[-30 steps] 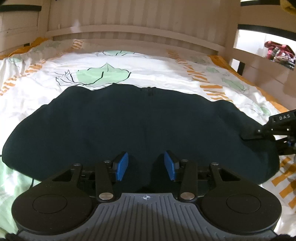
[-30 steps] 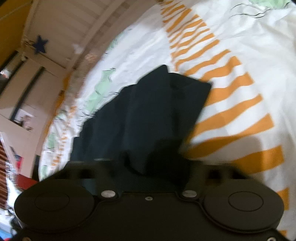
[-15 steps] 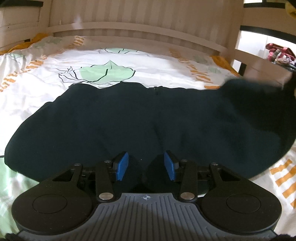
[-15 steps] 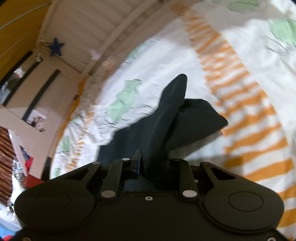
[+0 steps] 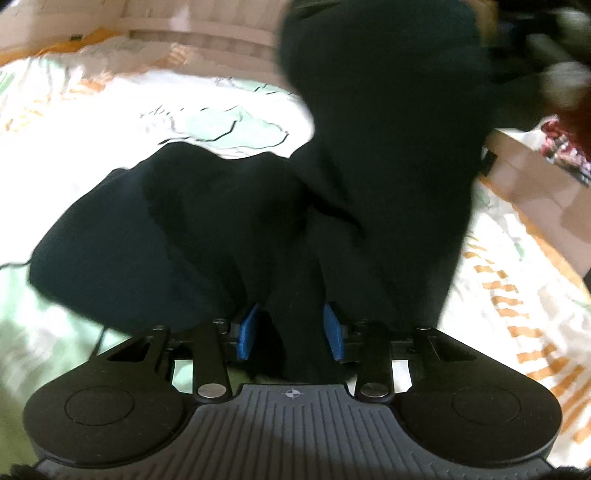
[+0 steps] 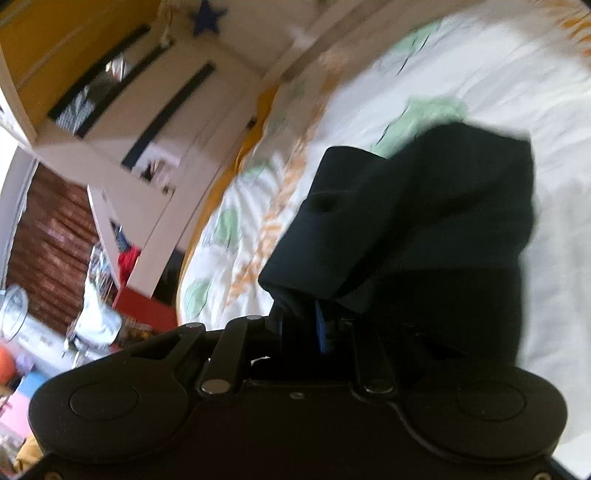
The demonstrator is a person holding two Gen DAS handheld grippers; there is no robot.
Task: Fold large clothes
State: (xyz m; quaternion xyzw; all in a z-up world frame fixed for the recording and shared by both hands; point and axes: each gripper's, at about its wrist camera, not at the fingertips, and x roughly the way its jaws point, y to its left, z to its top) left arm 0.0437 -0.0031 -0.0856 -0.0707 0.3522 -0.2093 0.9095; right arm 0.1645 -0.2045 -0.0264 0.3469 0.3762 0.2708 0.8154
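A large dark navy garment (image 5: 221, 229) lies on the patterned bedsheet (image 5: 92, 122). Its right part (image 5: 388, 129) is lifted high and hangs across the middle of the left wrist view. My left gripper (image 5: 291, 332) has its blue pads (image 5: 246, 334) apart, with a fold of the dark cloth between them; whether they press on it is unclear. My right gripper (image 6: 306, 325) is shut on an edge of the garment (image 6: 406, 221), which drapes away from it over the bed. The right gripper shows as a dark blur at the top right of the left wrist view (image 5: 546, 48).
The bed has a white slatted headboard (image 5: 221, 33) and a wooden side rail (image 5: 535, 177). In the right wrist view, white shelves (image 6: 122, 110), a red box (image 6: 147, 306) and clutter stand beside the bed at the left.
My right gripper has lifted the garment's right side up and carried it leftward over the middle. The cloth has bunched up between my left gripper's pads. Both views are motion-blurred now.
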